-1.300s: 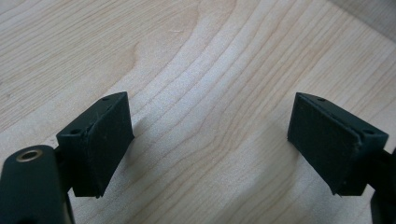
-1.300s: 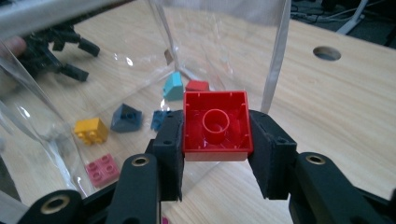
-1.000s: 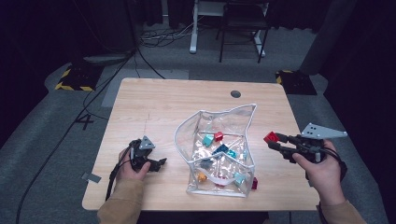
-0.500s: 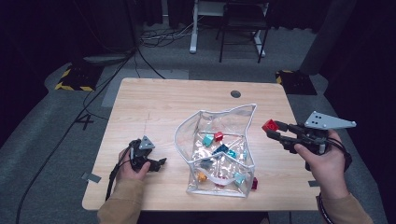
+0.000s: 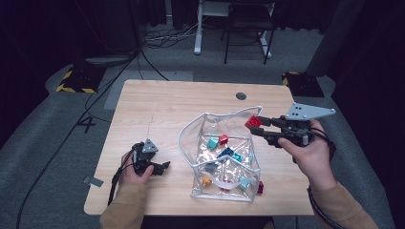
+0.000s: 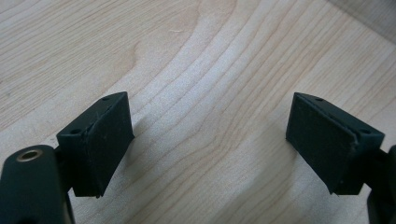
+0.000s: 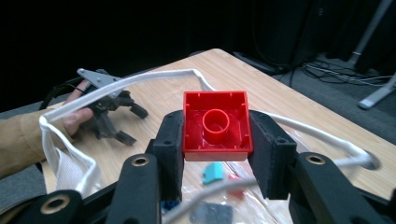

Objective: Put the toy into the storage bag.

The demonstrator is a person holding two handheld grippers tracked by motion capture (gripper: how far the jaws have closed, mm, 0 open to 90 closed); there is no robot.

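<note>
One red block [image 7: 215, 125] sits pinched between the pads of my right gripper [image 7: 215, 154], hollow underside facing the camera. From above, I read it as hanging over the rim of the clear bag [image 5: 224, 157], at about two o'clock from the bag's middle. I judge it light, rigid moulded plastic: it will not give under the squeeze, but its smooth walls could slip, so a hold across two flat opposite sides, as I have now, seems the right one. The bag itself looks soft and floppy, with a white corded rim [image 7: 154, 77] that stands up unevenly; I would expect it to shift if nudged.

My left gripper [image 5: 152, 164] rests low on the table at nine o'clock from the bag, its jaws spread wide with nothing but bare wood between the pads [image 6: 105, 140].

Inside the bag lie more small blocks [image 5: 224, 152] in teal, red and orange, and one red piece [image 5: 260, 187] sits just outside its near corner at five o'clock.

Beyond that, the light wooden table [image 5: 181, 102] is flat and grained, with a round cable port [image 5: 241, 96] near its far edge at twelve o'clock. Farther still, grey carpet, trailing cables [image 5: 157, 43], yellow-and-black striped floor plates [image 5: 74, 81] and the white legs of a desk [image 5: 198, 28] fade into a dark room.
</note>
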